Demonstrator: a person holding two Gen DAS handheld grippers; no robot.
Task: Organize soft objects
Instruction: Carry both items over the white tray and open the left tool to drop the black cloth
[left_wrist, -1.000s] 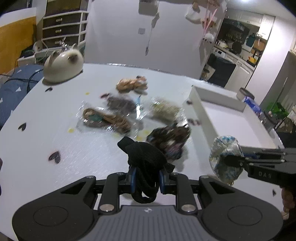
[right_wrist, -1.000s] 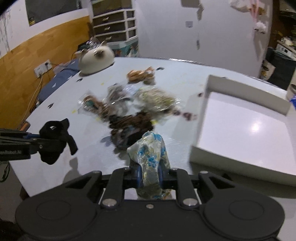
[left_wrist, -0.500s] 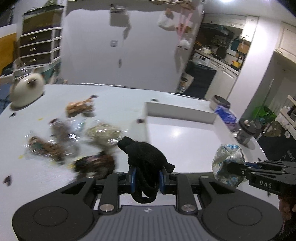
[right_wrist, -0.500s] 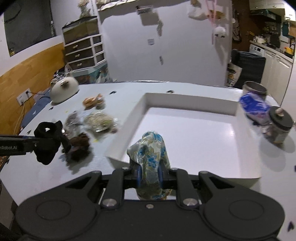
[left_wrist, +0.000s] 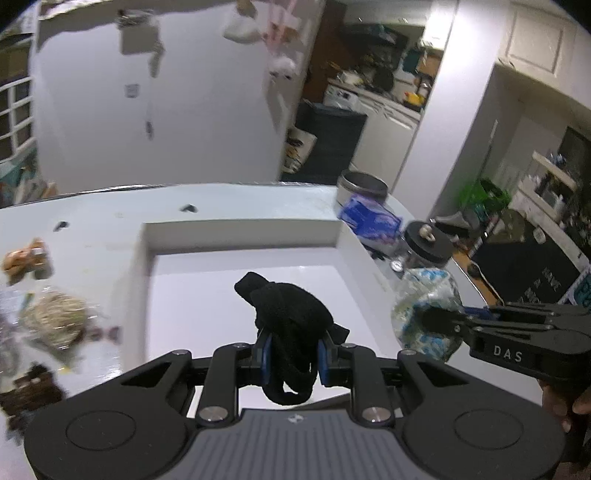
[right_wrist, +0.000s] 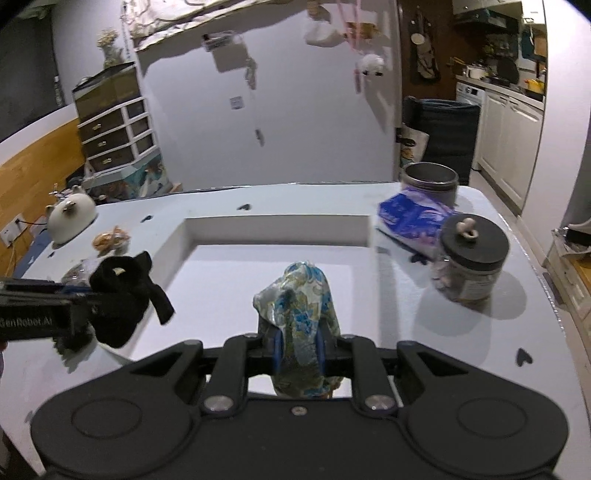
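Observation:
My left gripper (left_wrist: 291, 350) is shut on a black fabric scrunchie (left_wrist: 288, 317), held above the near part of a white tray (left_wrist: 240, 232). My right gripper (right_wrist: 298, 350) is shut on a blue-and-green floral scrunchie (right_wrist: 299, 295), also above the tray (right_wrist: 277, 229). In the left wrist view the right gripper (left_wrist: 436, 321) and its floral scrunchie (left_wrist: 424, 299) hang by the tray's right rim. In the right wrist view the left gripper (right_wrist: 92, 306) holds the black scrunchie (right_wrist: 122, 295) over the tray's left rim. The tray's floor is bare.
Several wrapped scrunchies (left_wrist: 55, 321) lie on the white table left of the tray. A dark-lidded jar (right_wrist: 469, 266), a blue packet (right_wrist: 410, 218) and a metal tin (right_wrist: 430, 181) stand right of the tray. A white teapot (right_wrist: 70, 218) sits far left.
Both grippers have swung right, from over the pile of wrapped scrunchies to over the white tray, each still gripping its scrunchie.

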